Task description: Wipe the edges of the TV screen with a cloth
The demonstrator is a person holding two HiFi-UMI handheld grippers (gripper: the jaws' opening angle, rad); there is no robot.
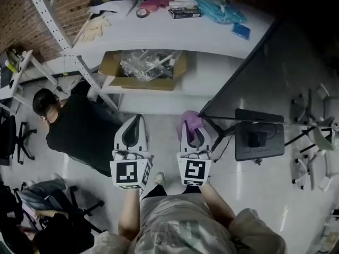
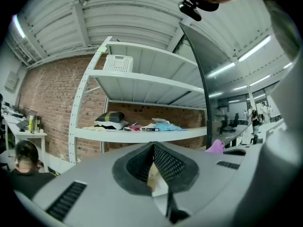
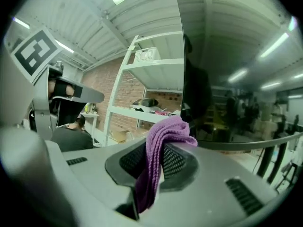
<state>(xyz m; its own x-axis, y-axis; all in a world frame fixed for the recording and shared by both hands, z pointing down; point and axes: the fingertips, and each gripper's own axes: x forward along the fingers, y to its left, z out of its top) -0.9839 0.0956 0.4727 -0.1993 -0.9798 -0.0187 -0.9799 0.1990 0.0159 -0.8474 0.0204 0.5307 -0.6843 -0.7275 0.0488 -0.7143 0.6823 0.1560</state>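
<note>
Right gripper [image 1: 194,141] pinches the purple cloth [image 3: 161,141] tight, fold poking forward at the TV screen [image 1: 275,73] corner, seemingly ready to wipe; left gripper [image 1: 136,127] hangs alongside, jaws closed on nothing

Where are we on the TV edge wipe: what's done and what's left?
Done: the purple cloth is clamped in the right gripper. In hand: the cloth sits at the TV screen's lower corner, though contact isn't certain. Left: the edge runs themselves, as nothing shows any edge wiped. The left gripper is shut and empty.
</note>
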